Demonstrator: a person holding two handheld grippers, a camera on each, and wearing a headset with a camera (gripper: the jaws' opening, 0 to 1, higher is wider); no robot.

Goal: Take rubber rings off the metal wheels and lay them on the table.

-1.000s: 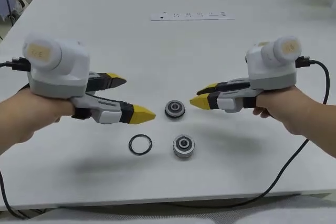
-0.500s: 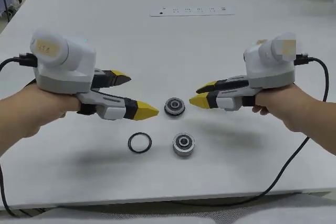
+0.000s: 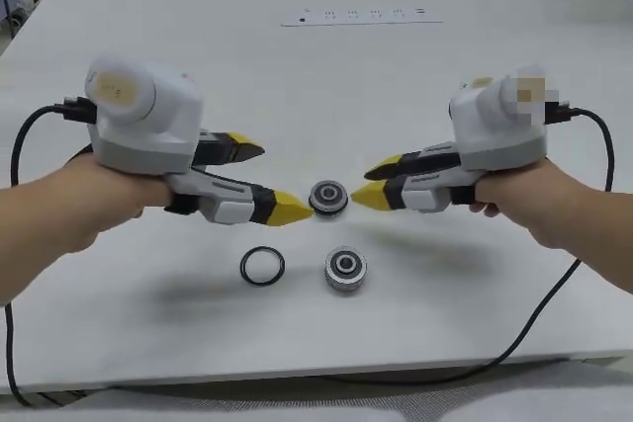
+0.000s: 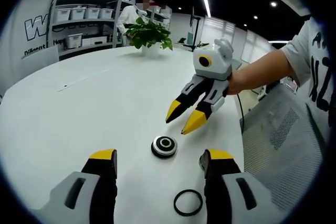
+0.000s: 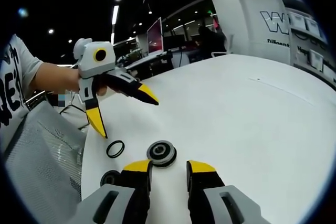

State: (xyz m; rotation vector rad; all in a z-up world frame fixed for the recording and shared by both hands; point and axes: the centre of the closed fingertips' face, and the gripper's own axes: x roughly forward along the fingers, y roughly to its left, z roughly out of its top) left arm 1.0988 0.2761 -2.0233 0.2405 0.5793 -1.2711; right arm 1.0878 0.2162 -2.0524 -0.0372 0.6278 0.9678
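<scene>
**Now open grippers flank the dark-rimmed wheel (image 3: 328, 199)**

Head view: my left gripper (image 3: 280, 180), jaws wide, and right gripper (image 3: 364, 185), jaws slightly parted, point at it from either side, holding nothing. A loose rubber ring (image 3: 262, 266) and second wheel (image 3: 345, 270) lie nearer me. Left gripper view: that wheel (image 4: 164, 147) lies just beyond my spread jaws. Right gripper view: likewise.

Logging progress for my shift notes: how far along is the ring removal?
Done: one rubber ring lies loose on the table, beside a bare-looking wheel. In hand: nothing; the left tool and right tool, both open, flank the far wheel. Left: it looks dark-rimmed, not yet stripped.
</scene>
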